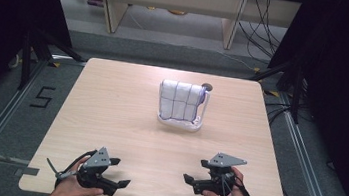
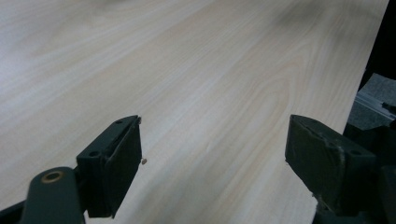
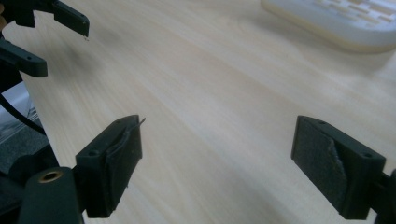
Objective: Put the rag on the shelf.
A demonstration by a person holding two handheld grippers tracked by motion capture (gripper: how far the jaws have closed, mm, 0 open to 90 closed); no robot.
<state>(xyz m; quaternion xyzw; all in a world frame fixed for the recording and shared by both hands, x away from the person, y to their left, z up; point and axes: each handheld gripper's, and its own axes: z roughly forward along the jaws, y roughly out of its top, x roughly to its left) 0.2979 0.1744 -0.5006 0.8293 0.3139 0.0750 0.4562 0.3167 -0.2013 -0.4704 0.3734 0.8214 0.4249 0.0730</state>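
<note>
A white cloth with purple grid lines (image 1: 179, 100) hangs folded over a small white rack (image 1: 199, 126) at the back middle of the wooden table (image 1: 111, 105). My left gripper (image 1: 121, 172) rests low near the front left edge, held in a hand, its jaws wide apart over bare wood (image 2: 212, 149). My right gripper (image 1: 193, 171) sits near the front right edge and points left, open with nothing between its pads (image 3: 217, 154). In the right gripper view the rack's slotted base (image 3: 336, 23) lies at the top right and the left gripper (image 3: 60, 46) shows at the top left.
A tiny brown speck (image 2: 144, 161) lies on the wood beside the left jaw. Black curtains flank the table. Metal floor rails (image 1: 4, 117) run along both sides, and cables (image 1: 266, 28) trail on the floor behind the table.
</note>
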